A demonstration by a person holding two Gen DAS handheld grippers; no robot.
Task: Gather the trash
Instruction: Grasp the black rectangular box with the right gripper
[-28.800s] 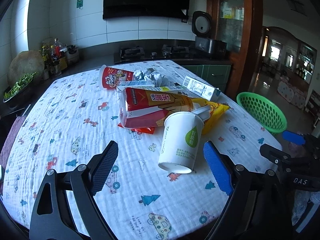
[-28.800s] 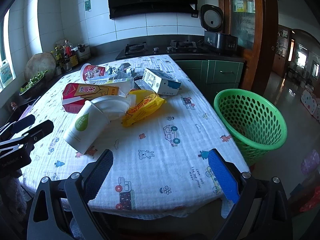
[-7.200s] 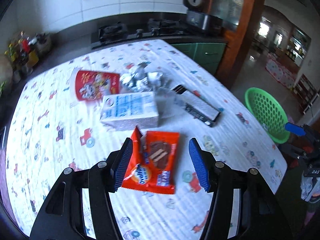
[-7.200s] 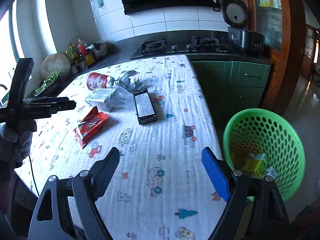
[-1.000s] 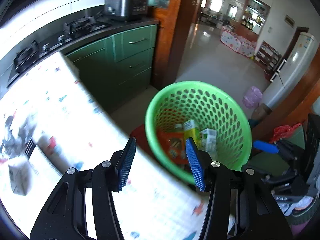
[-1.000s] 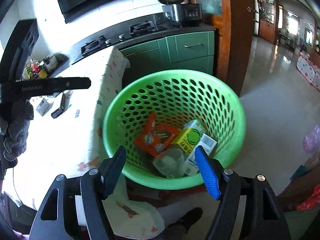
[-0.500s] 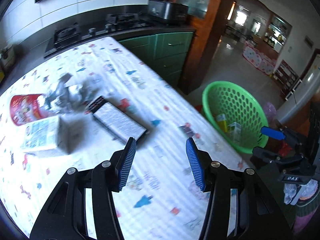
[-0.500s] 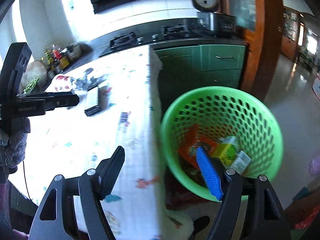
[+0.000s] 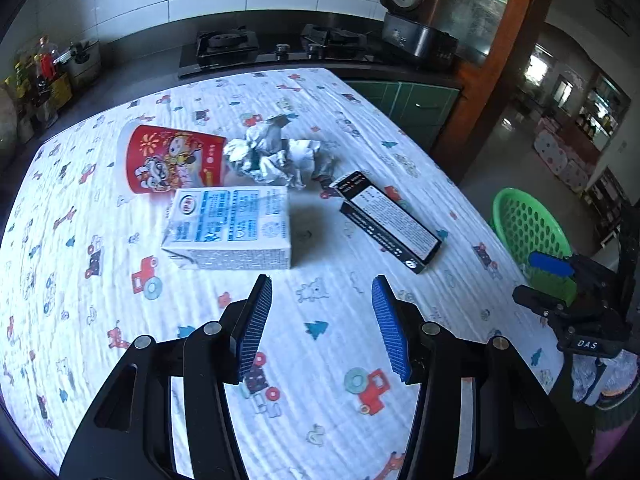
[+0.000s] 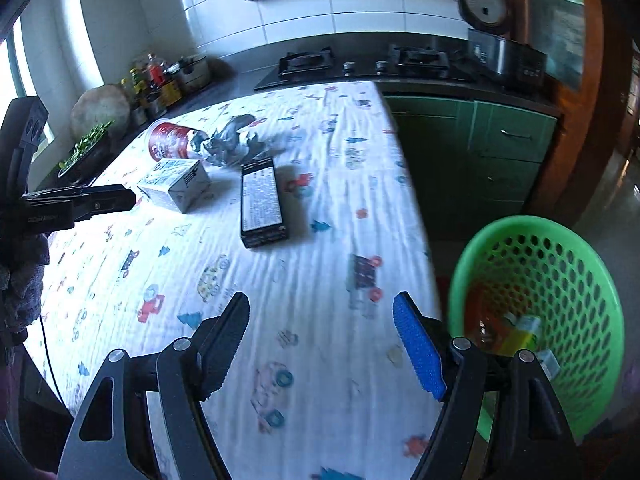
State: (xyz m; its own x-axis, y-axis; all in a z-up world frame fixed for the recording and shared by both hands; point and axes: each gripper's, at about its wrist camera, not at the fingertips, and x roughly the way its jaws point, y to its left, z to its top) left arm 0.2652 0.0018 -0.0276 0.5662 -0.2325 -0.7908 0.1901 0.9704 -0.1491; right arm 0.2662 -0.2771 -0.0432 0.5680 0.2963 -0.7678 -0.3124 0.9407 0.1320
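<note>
On the patterned tablecloth (image 9: pixel 120 320) lie a white and blue milk carton (image 9: pixel 230 228), a red paper cup (image 9: pixel 172 159) on its side, crumpled silver foil (image 9: pixel 276 154) and a long black box (image 9: pixel 386 222). My left gripper (image 9: pixel 322 324) is open and empty, just short of the carton. My right gripper (image 10: pixel 322 346) is open and empty over the table's near right edge. The green basket (image 10: pixel 560 280) stands off the table to the right and holds several pieces of trash. The carton (image 10: pixel 176 184), cup (image 10: pixel 170 142), foil (image 10: pixel 232 144) and box (image 10: pixel 262 202) also show in the right wrist view.
A dark counter with a gas hob (image 9: pixel 276 48) and a rice cooker (image 9: pixel 412 20) runs behind the table. Bottles and jars (image 9: pixel 40 76) stand at the back left. Green cabinets (image 10: pixel 480 152) and open floor lie to the right. The other gripper (image 9: pixel 580 308) shows beside the basket.
My left gripper has swung from above the basket back over the table, toward the carton. My right gripper has turned from the basket toward the table. Both stay open.
</note>
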